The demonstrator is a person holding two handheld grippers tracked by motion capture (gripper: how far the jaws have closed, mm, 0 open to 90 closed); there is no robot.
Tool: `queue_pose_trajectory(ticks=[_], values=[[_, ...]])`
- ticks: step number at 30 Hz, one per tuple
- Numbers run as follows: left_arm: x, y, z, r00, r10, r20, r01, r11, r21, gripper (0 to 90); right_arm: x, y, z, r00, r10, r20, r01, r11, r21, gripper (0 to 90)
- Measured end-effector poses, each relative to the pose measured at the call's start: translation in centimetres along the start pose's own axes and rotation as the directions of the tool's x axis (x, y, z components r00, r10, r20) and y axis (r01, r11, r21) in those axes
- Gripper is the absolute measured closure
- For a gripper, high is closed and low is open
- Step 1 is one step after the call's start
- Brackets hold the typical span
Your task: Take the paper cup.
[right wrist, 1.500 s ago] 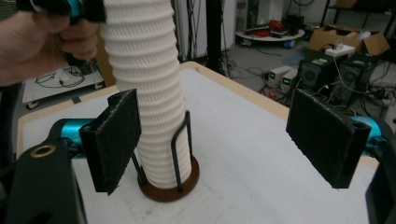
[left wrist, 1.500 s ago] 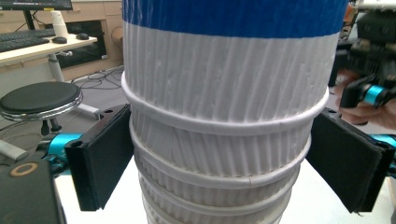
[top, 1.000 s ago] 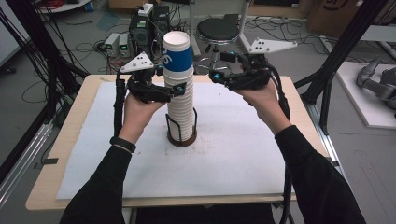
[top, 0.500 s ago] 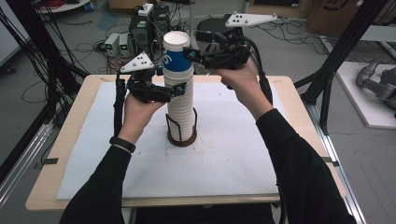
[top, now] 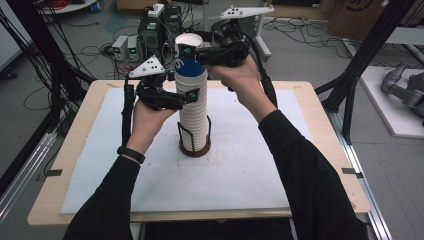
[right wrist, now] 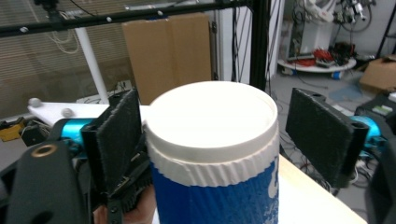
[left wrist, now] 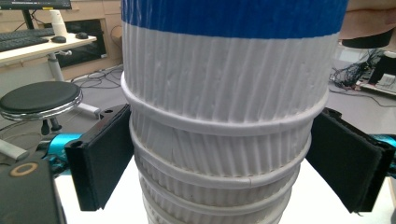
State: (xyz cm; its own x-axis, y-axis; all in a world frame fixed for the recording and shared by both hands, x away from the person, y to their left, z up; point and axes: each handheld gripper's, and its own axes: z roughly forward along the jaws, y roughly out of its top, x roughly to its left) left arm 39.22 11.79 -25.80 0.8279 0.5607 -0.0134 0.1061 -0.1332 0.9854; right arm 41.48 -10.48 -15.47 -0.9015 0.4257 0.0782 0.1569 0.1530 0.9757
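A tall stack of white cups (top: 194, 117) stands upright in a round wire holder (top: 194, 146) in the middle of the table (top: 310, 95), on a white mat (top: 240, 165). The left gripper (top: 189, 97) reaches in from the 9 o'clock side of the stack. In the left gripper view its two black pads (left wrist: 105, 156) sit on either side of the ribbed white cups, one at 9 o'clock and one at 3 o'clock. The left pad looks like it touches the cups, but the right pad has a small gap, so I cannot tell if it really squeezes. Higher up and farther back, the blue cup (top: 190, 62) sits on top of the stack. The right gripper (top: 186, 50) is around its rim, coming in from 3 o'clock. Its jaws have just been closing. In the right gripper view the blue cup (right wrist: 215, 154) is between the pads (right wrist: 317, 133), the left pad close to the rim and the right pad apart from it.
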Motion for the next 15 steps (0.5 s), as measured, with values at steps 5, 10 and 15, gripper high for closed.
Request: queue_pose_trajectory(ticks=[5, 10, 15], values=[[0.0, 0.0, 0.0, 1.0000, -0.004, -0.001, 0.004, 1.0000, -0.001, 11.6, 0.1, 0.0, 0.0, 0.9998, -0.022, -0.003, 0.022, 1.000, -0.014, 31.3], [0.0, 0.0, 0.0, 1.0000, 0.000, 0.001, 0.000, 1.0000, -0.003, 11.6, 0.2, 0.1, -0.1, 0.9995, -0.031, -0.005, 0.031, 0.999, -0.019, 31.8], [0.0, 0.0, 0.0, 1.0000, 0.001, 0.000, -0.001, 1.0000, -0.002, 11.6, 0.8, 1.1, -0.8, 0.9983, -0.057, 0.008, 0.057, 0.996, -0.071, 31.8]])
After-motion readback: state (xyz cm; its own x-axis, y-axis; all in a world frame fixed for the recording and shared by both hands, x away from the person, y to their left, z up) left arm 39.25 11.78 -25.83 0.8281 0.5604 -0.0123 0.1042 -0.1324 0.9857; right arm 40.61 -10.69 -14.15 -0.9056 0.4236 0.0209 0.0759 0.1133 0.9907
